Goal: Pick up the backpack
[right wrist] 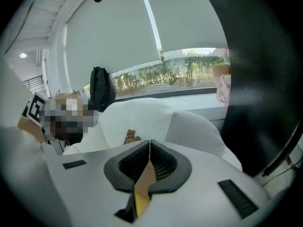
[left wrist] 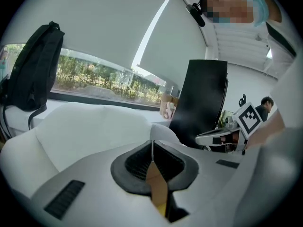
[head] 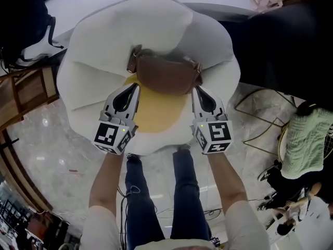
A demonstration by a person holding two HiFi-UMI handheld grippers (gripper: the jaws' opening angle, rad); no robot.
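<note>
A brown leather bag (head: 165, 73) lies on the yellow middle cushion (head: 156, 111) of a white egg-shaped seat (head: 151, 30). A black backpack (head: 21, 25) stands at the far left by the window sill; it also shows in the left gripper view (left wrist: 35, 70) and as a small dark backpack in the right gripper view (right wrist: 102, 89). My left gripper (head: 134, 87) is shut and empty, its tips just below the brown bag's left end. My right gripper (head: 197, 90) is shut and empty too, close to the bag's right end. From each gripper view the shut jaws, left gripper (left wrist: 152, 143) and right gripper (right wrist: 150, 142), show brown and yellow beneath them.
A big black panel (head: 281, 40) stands close to the seat's right side. A gold wire frame (head: 265, 119) and a person in a green top (head: 307, 139) are at the right. Wooden furniture (head: 26, 92) is at the left, and my legs (head: 156, 191) are on the marble floor.
</note>
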